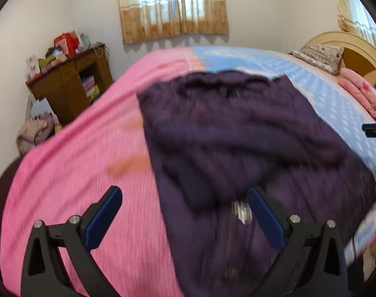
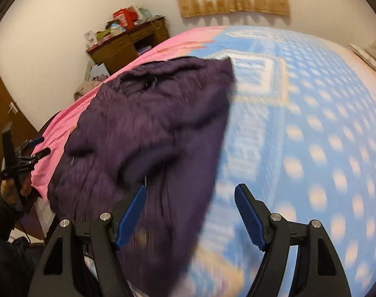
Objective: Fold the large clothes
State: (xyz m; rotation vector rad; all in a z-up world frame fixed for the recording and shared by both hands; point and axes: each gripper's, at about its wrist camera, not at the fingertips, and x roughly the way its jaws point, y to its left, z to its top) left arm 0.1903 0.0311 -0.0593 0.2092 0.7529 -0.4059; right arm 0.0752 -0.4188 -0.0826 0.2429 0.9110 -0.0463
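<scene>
A dark purple garment (image 1: 250, 143) lies spread on the bed (image 1: 71, 173), filling the middle and lower right of the left wrist view and the centre-left of the right wrist view. It straddles the line where the pink part of the bed cover meets the blue dotted part (image 2: 311, 128). Its surface is wrinkled, and both pictures are blurred, so finer detail of the cloth cannot be told.

The left tongs (image 1: 184, 219) stand wide apart at the bottom of their view, holding nothing, one blue pad over the pink cover and the other over the purple cloth. The right tongs (image 2: 190, 212) are likewise spread wide and hold nothing, with the garment's right edge running between the pads; the left pad sits over the cloth, the right one over the blue cover.

At the upper left of the frame a brown wooden desk (image 1: 69, 84) carries boxes and clutter. A curtained window (image 1: 173, 7) sits top centre, and a pillow (image 1: 321, 55) and headboard (image 1: 361, 57) lie at the upper right.
</scene>
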